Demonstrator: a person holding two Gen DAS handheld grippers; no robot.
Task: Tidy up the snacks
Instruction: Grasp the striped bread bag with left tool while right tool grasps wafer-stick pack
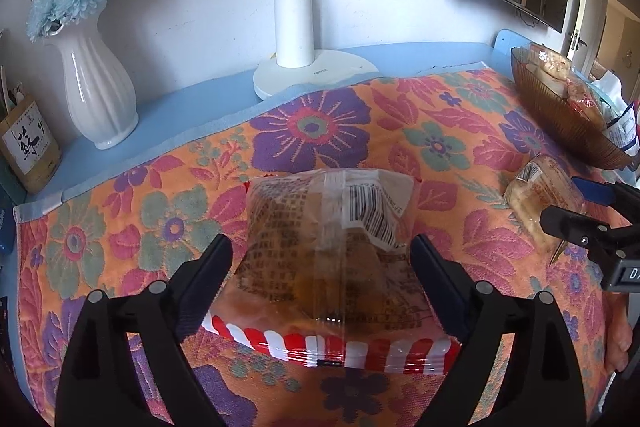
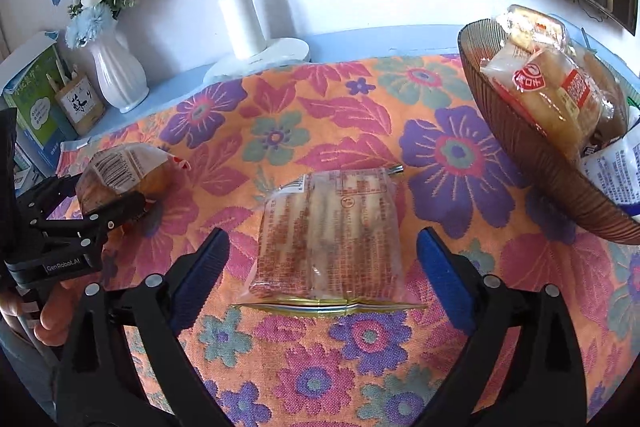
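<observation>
A brown bun in a clear wrapper (image 1: 320, 247) with a red-and-white striped seam lies on the flowered cloth (image 1: 320, 131). My left gripper (image 1: 320, 259) is open, one finger on each side of the bun, neither pad pressing on it. In the right wrist view the bun (image 2: 120, 171) shows at the left, with the left gripper (image 2: 96, 203) around it. A flat pack of pale cake slices (image 2: 328, 235) lies between the blue pads of my open right gripper (image 2: 322, 251), with a gap on both sides. In the left wrist view that pack (image 1: 536, 195) and the right gripper (image 1: 576, 205) are at the right edge.
A brown ribbed bowl (image 2: 500, 115) at the right holds several wrapped snacks; it also shows as bowl (image 1: 560, 131). At the back stand a white lamp base (image 1: 316, 75), a white vase of flowers (image 1: 96, 95) and a pen holder (image 1: 28, 147). A hand (image 2: 48, 315) grips the left tool.
</observation>
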